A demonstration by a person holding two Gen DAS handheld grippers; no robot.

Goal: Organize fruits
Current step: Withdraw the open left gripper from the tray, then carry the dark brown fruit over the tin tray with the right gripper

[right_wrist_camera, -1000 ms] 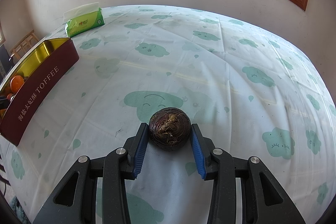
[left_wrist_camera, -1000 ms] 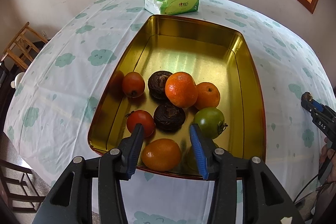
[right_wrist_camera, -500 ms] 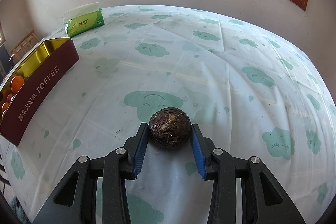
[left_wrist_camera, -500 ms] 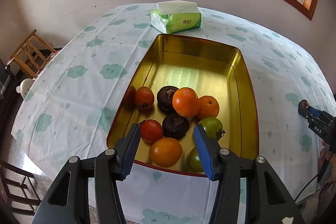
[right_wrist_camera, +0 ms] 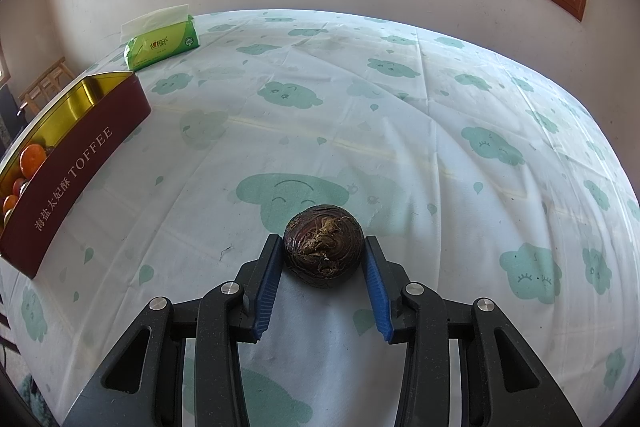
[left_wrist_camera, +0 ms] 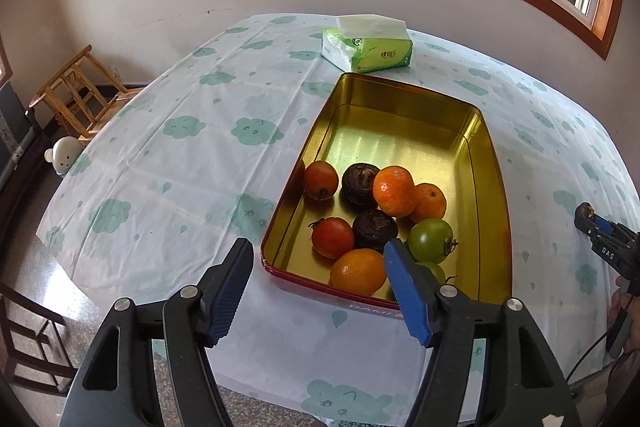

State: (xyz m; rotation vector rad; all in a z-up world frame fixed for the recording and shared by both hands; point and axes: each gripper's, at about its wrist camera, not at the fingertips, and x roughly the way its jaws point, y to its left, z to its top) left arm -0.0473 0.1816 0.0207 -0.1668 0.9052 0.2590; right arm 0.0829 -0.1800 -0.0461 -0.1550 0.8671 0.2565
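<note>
- Right gripper (right_wrist_camera: 322, 267), lower centre of the right wrist view: jaws drawn in on a dark brown round fruit (right_wrist_camera: 323, 243), one blue pad against each flank. It looks like a water chestnut, though I cannot be sure.
- That fruit sits at the pad tips, low over the cloud-print cloth of the surface (right_wrist_camera: 400, 131). Whether it rests on the cloth or is lifted clear, I cannot tell.
- Left gripper (left_wrist_camera: 318, 273), bottom of the left wrist view: jaws have just been opening and now stand wide, nothing between the pads. It hangs over the near edge of the gold tin (left_wrist_camera: 486, 163).
- Tin contents, bunched at the near end: two red tomatoes, two dark fruits like the held one, three oranges, green tomatoes partly hidden behind the right pad. Far half of the tin is bare.
- In the right wrist view the tin stands at left edge, maroon wall facing the camera, well apart from the held fruit. Tissue pack (right_wrist_camera: 162, 41) lies beyond it, upper left.
- Handling, judged: the dark fruit looks small, light and firm, with a rough ridged skin and a fibrous tuft at the crown. It should not slip readily.
- Being round, it could roll out if gripped off-centre. Best hold is across its widest girth, as now, with modest squeeze.
- Risk, judged: dropped onto the pile, it may bruise the tomatoes. The bare far floor seems the safer spot.
</note>
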